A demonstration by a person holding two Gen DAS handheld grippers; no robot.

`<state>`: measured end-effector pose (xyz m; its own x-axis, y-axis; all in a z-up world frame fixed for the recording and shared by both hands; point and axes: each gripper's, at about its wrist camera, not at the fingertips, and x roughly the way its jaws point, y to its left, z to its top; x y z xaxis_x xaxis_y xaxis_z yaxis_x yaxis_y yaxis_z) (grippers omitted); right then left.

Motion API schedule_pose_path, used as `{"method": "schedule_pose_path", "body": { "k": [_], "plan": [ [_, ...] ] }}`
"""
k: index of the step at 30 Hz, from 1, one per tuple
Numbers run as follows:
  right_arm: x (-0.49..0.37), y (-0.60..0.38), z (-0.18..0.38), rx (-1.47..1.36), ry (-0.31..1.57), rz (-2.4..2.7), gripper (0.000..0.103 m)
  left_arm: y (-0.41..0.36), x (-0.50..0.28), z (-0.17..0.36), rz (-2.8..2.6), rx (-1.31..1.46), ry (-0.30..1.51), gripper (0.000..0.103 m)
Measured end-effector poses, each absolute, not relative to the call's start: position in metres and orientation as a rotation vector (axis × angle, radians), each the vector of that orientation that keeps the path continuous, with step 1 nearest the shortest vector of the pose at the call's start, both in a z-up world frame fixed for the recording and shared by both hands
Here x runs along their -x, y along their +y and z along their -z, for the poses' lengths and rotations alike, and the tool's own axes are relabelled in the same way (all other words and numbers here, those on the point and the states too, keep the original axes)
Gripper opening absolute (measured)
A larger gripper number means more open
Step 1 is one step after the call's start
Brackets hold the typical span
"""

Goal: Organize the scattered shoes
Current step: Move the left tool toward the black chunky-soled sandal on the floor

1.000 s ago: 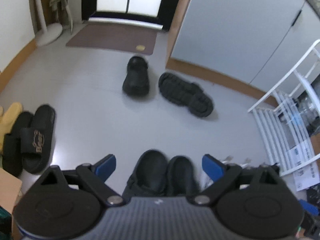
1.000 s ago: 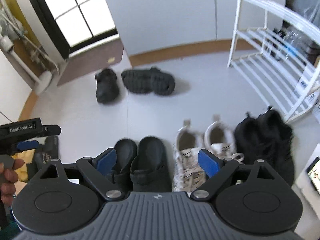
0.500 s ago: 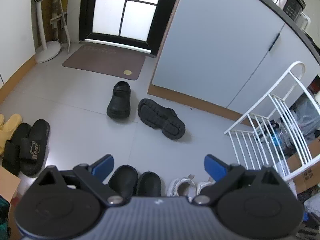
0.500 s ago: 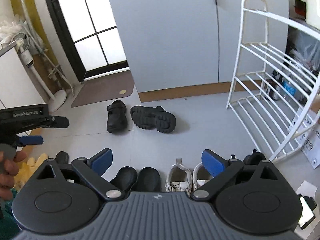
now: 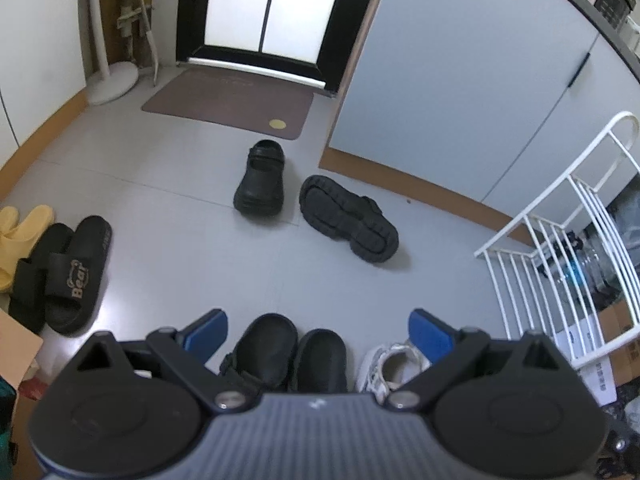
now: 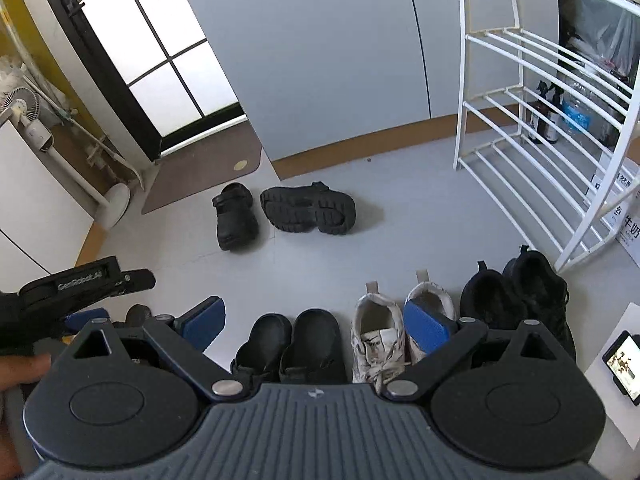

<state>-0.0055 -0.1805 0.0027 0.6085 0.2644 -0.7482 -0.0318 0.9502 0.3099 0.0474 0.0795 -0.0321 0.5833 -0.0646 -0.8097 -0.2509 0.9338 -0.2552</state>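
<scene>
Left gripper (image 5: 318, 330) spread wide, empty, held above the floor (image 5: 168, 216). Right gripper (image 6: 316, 322) likewise wide and empty. Upright black shoe (image 6: 235, 222) and its tipped mate (image 6: 308, 210), sole showing, well ahead of both grippers, just beside each other near the doormat (image 6: 204, 172). Directly below the fingers: black clogs (image 6: 292, 346), white sneakers (image 6: 394, 322), black sneakers (image 6: 516, 294), lined up in pairs.
</scene>
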Motion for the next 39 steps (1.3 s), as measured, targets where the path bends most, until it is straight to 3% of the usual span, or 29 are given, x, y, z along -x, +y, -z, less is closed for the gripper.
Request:
{"method": "schedule_pose_path", "body": {
  "k": [13, 28, 39],
  "plan": [
    [0.008, -0.185, -0.018, -0.193, 0.909, -0.107, 0.099, 0.078, -0.049, 0.018, -0.095, 0.359, 0.908, 0.098],
    [-0.038, -0.204, 0.037, -0.248, 0.980, -0.094, 0.099, 0.069, -0.076, 0.041, -0.112, 0.298, 0.957, 0.098],
    [-0.085, -0.218, 0.064, -0.105, 0.983, -0.181, 0.099, 0.061, -0.138, 0.067, -0.116, 0.189, 0.953, 0.098]
  ]
}}
